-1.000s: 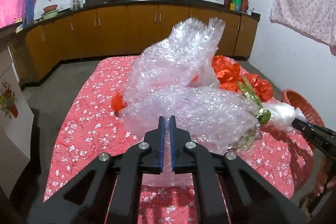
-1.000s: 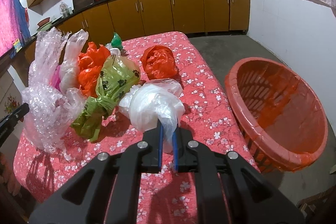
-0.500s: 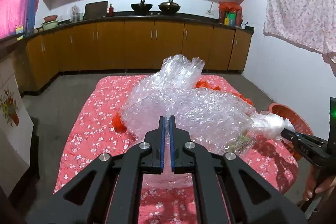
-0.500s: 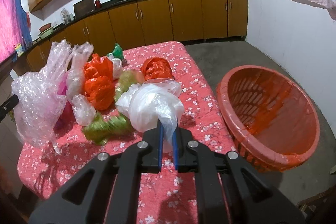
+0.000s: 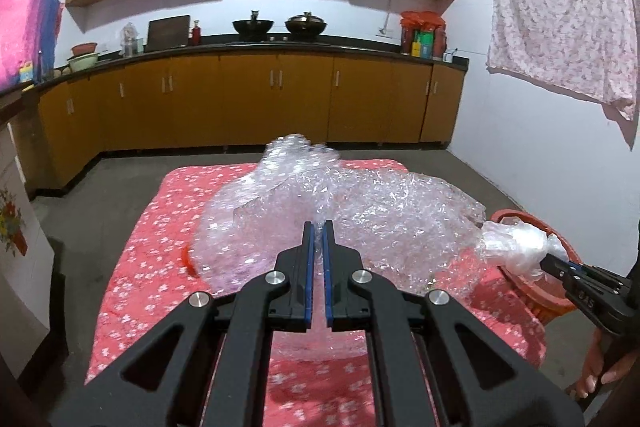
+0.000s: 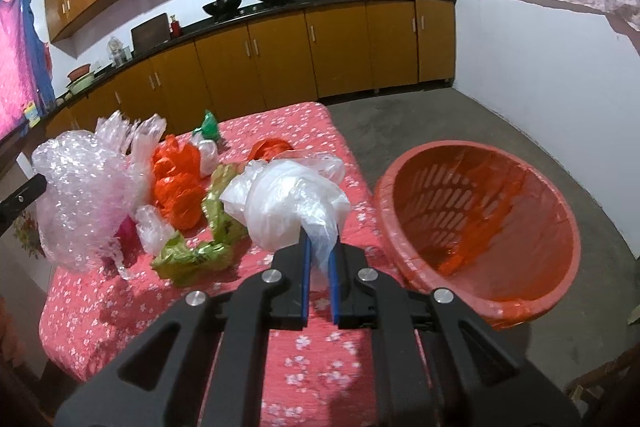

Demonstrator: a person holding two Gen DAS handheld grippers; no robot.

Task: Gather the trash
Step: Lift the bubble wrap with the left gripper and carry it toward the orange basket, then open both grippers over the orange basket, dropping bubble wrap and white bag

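Observation:
My left gripper [image 5: 318, 227] is shut on a big wad of clear bubble wrap [image 5: 360, 211] and holds it up above the red flowered table [image 5: 160, 251]; the wad also shows in the right wrist view [image 6: 80, 195]. My right gripper [image 6: 319, 247] is shut on a white plastic bag [image 6: 288, 203], lifted over the table's right side. The orange basket [image 6: 480, 227] stands on the floor right of the table. Orange bags [image 6: 180, 183], a green bag [image 6: 200, 251] and other scraps lie on the table.
Wooden kitchen cabinets [image 5: 260, 99] with woks on the counter run along the far wall. A flowered cloth [image 5: 560, 7] hangs on the right wall. Grey floor [image 6: 440, 123] lies around the table. A small green-and-white bag [image 6: 209, 125] sits far back.
Both grippers have risen with their loads. The bubble wrap is lifted higher off the table and the white bag has moved up and toward the basket side.

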